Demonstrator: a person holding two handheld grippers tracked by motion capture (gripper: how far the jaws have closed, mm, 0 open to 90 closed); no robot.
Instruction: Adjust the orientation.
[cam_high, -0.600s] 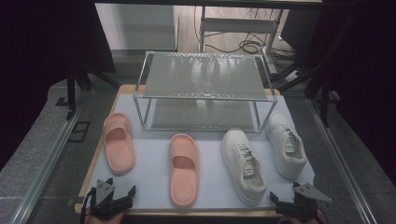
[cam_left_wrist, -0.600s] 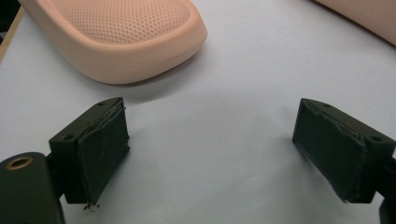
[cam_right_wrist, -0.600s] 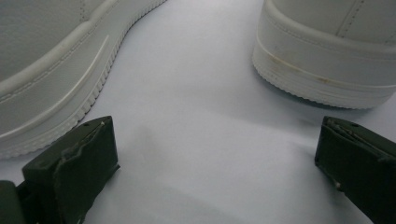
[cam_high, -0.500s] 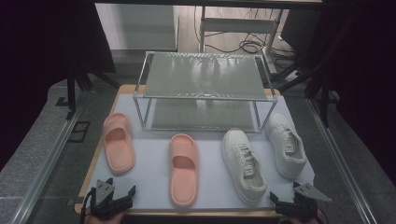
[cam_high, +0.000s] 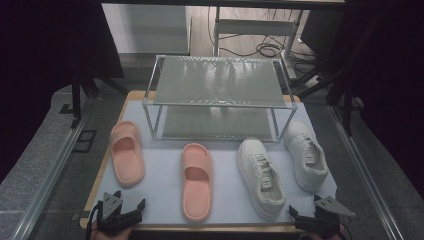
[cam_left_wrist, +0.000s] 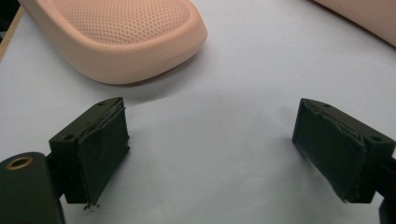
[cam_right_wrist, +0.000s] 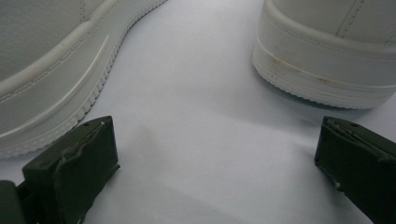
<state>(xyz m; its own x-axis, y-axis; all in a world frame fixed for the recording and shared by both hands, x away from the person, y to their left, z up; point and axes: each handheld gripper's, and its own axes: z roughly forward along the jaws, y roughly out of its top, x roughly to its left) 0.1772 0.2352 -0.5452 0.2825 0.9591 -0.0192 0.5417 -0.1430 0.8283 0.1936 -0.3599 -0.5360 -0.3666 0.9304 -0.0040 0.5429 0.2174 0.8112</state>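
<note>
Two pink slides lie on the white mat (cam_high: 160, 195): one at the left (cam_high: 126, 160) and one nearer the middle (cam_high: 197, 180). To their right sit two white sneakers (cam_high: 261, 176) (cam_high: 306, 154). My left gripper (cam_high: 130, 200) rests at the mat's front left corner, open and empty. In the left gripper view, the left gripper (cam_left_wrist: 212, 133) points at bare mat, with a pink slide's end (cam_left_wrist: 116, 37) just ahead. My right gripper (cam_high: 305, 206) is at the front right, open and empty. In the right gripper view, the right gripper (cam_right_wrist: 215, 154) faces the gap between one sneaker's sole (cam_right_wrist: 46, 70) and the other's heel (cam_right_wrist: 336, 51).
A two-tier metal shoe rack (cam_high: 217, 95) stands at the back of the mat, both shelves bare. Metal rails (cam_high: 47, 175) run along both sides of the table. Cables and a frame lie on the floor beyond the rack.
</note>
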